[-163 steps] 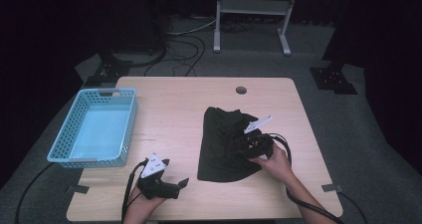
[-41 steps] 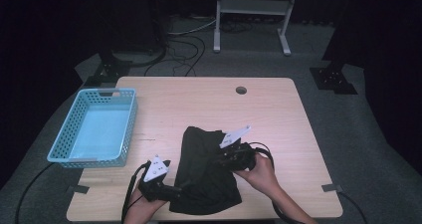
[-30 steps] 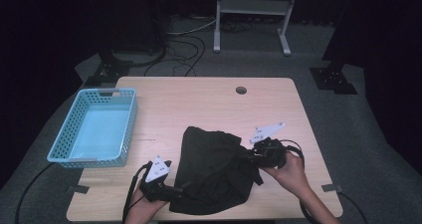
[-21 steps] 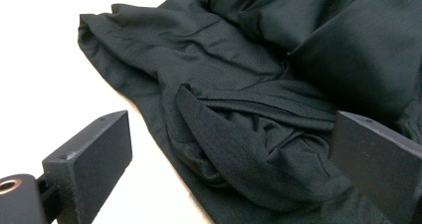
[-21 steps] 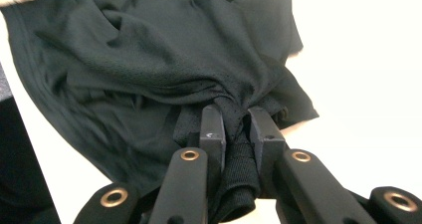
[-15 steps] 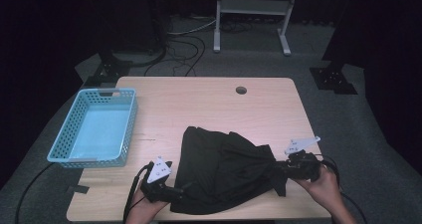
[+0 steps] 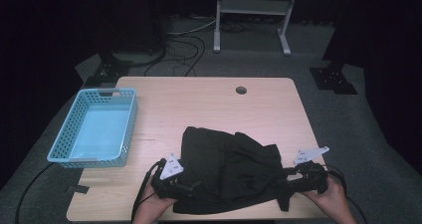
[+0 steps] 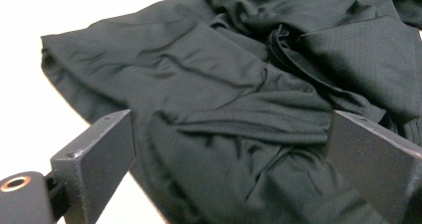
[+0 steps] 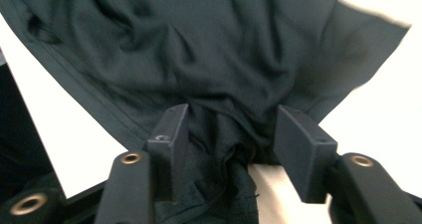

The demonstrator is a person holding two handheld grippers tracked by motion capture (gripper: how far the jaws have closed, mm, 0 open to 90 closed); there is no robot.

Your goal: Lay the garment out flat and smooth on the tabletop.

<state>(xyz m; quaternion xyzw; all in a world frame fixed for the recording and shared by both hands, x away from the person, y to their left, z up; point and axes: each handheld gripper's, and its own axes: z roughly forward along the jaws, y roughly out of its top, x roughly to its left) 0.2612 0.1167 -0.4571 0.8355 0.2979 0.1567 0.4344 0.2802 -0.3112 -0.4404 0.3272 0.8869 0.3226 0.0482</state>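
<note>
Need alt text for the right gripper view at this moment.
A black garment lies bunched on a pale tabletop, a fold of it between the parted jaws of the right gripper, which have just been opening. The cloth fans out wrinkled above the jaws.

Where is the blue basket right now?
In the high view the blue basket sits on the table's left side, apart from the black garment spread along the near edge, and up-left of the left gripper.
</note>
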